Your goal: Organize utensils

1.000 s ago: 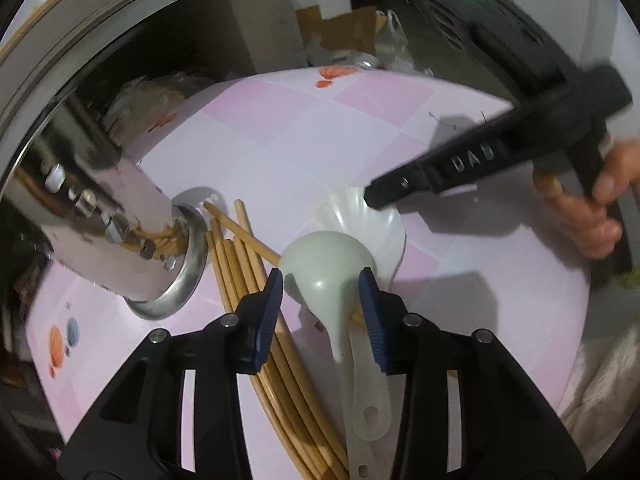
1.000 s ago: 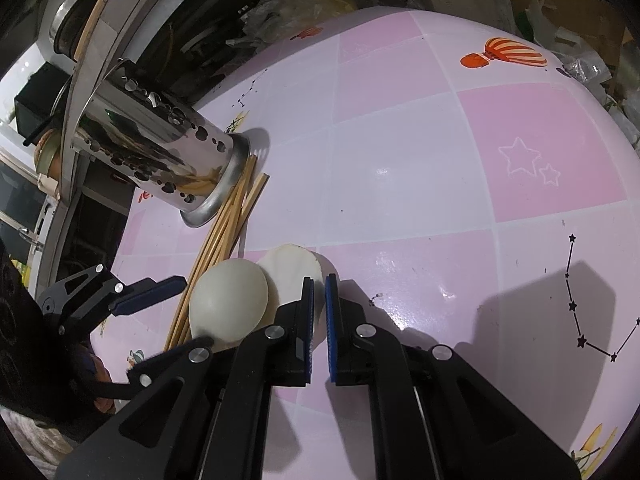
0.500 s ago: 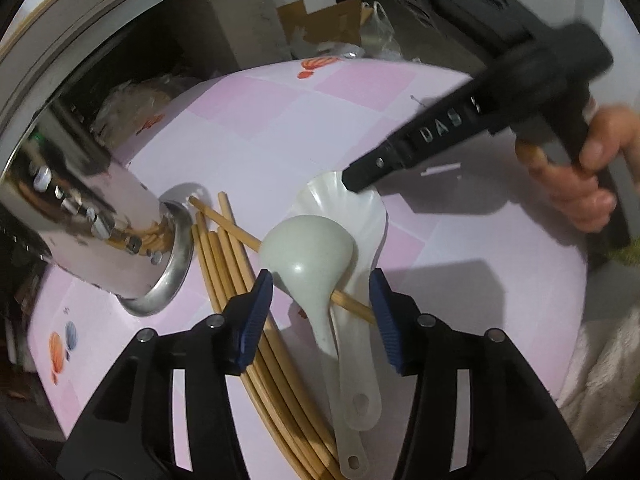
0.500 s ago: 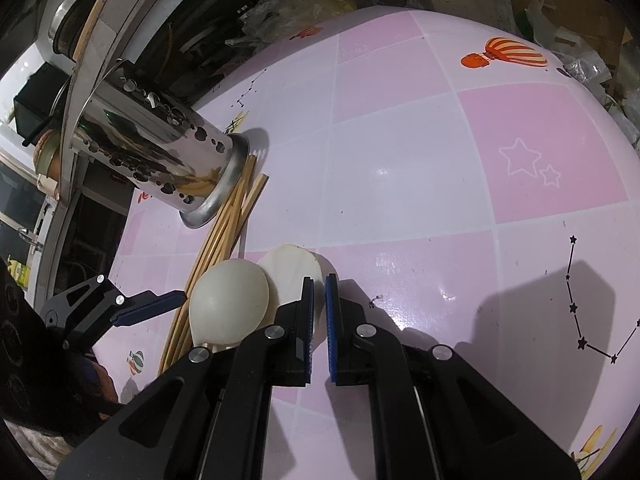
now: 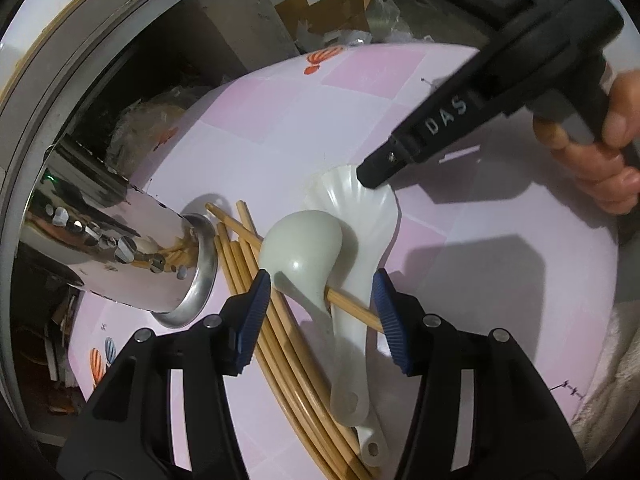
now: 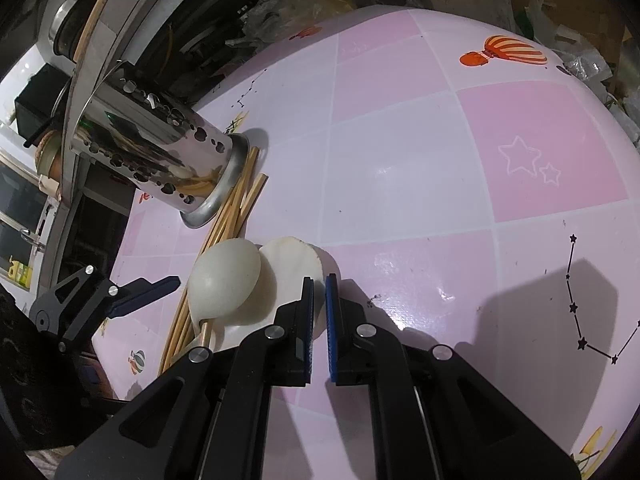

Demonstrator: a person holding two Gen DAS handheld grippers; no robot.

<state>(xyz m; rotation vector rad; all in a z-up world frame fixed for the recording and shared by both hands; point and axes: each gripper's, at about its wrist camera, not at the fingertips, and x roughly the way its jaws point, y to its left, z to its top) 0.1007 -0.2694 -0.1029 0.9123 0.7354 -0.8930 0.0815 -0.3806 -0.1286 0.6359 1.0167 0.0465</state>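
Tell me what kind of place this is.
Probably a home kitchen or dining corner. A table under a pink checked tablecloth holds a perforated steel utensil holder, bamboo chopsticks and white plastic spoons. Bags and cardboard are piled behind it.

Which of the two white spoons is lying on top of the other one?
The smooth, rounded ladle. Its bowl lies face down across the flat, ridged rice paddle, which lies on the table underneath it.
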